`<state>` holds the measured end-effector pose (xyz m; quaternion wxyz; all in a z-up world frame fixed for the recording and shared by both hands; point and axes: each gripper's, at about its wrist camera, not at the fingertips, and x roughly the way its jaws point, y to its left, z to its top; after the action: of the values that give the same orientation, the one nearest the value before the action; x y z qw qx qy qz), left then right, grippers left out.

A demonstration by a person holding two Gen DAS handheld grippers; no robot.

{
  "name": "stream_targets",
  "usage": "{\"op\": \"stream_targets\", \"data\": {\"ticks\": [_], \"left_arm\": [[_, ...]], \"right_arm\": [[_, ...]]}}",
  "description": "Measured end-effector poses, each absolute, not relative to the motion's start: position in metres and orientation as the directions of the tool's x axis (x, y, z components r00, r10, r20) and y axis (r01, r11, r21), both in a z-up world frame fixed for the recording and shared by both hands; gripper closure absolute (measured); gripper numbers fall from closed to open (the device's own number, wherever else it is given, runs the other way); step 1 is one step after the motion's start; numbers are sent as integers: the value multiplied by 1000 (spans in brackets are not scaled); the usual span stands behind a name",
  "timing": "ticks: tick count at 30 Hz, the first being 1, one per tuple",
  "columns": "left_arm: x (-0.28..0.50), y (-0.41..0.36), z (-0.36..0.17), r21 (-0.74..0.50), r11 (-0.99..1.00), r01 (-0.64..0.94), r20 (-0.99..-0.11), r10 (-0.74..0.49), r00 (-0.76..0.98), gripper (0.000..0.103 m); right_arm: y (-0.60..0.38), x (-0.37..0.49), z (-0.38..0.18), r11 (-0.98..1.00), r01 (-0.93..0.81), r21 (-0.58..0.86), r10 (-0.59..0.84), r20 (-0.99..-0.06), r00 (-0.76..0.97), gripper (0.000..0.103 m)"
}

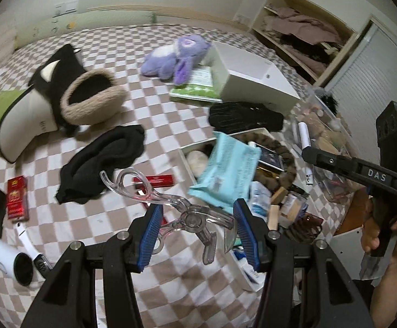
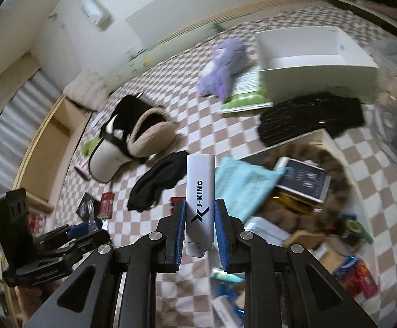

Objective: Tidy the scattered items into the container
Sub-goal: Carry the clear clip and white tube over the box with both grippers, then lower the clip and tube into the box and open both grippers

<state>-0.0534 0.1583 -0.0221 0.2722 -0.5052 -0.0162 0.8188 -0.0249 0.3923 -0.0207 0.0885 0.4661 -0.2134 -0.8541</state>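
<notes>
The right gripper (image 2: 200, 220) is clamped on a white tube (image 2: 200, 191) printed "J·KING", its blue pads pressing both sides while the tube stands upright between them. The left gripper (image 1: 198, 225) has its blue pads spread wide, and a clear plastic clip (image 1: 187, 213) sits between them; whether either pad touches it cannot be told.

Just beyond the left gripper lies the container (image 1: 187, 164), a white-walled box already crowded with items: a light blue packet (image 1: 228, 169) leans across its near edge, with a dark booklet (image 1: 272, 158) and a brown furry piece (image 1: 275, 147) behind it. A black glove (image 1: 244, 116) lies at the container's far wall. Farther off stands an empty white box (image 1: 253, 79), with a purple plush toy (image 1: 176, 54) and a green packet (image 1: 195, 90) against its left side. Left of the container, on the checked bedcover (image 1: 157, 114), lie a black cloth (image 1: 102, 161), a red box (image 1: 18, 198) and a fur-trimmed boot (image 1: 61, 106).
</notes>
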Motion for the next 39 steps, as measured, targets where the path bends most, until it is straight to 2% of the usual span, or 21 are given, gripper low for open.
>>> {"op": "stream_targets", "data": {"ticks": [10,23,31,39], "left_arm": [[-43,220,-33,-299,-800,-520,-829,488,-272,50],[-31,275,-53,-305,-750,-586,-851,491,-186,50],[-22,295,-67,-303,-727,-616,-867,478,-138,50],[-14,318,-82,-292,-715,-636,-883,457,-109,50]], "right_arm": [[444,-17,-51,-910,-176,377,-248,-831,-498,81],[435,-15,-101,-956,-132,263,-216,-933,-288,81],[439,-15,-107,-954,-160,253,-207,-944,-256,81],[472,-10,-93,-916,-267,298,-203,-921,-333,81]]}}
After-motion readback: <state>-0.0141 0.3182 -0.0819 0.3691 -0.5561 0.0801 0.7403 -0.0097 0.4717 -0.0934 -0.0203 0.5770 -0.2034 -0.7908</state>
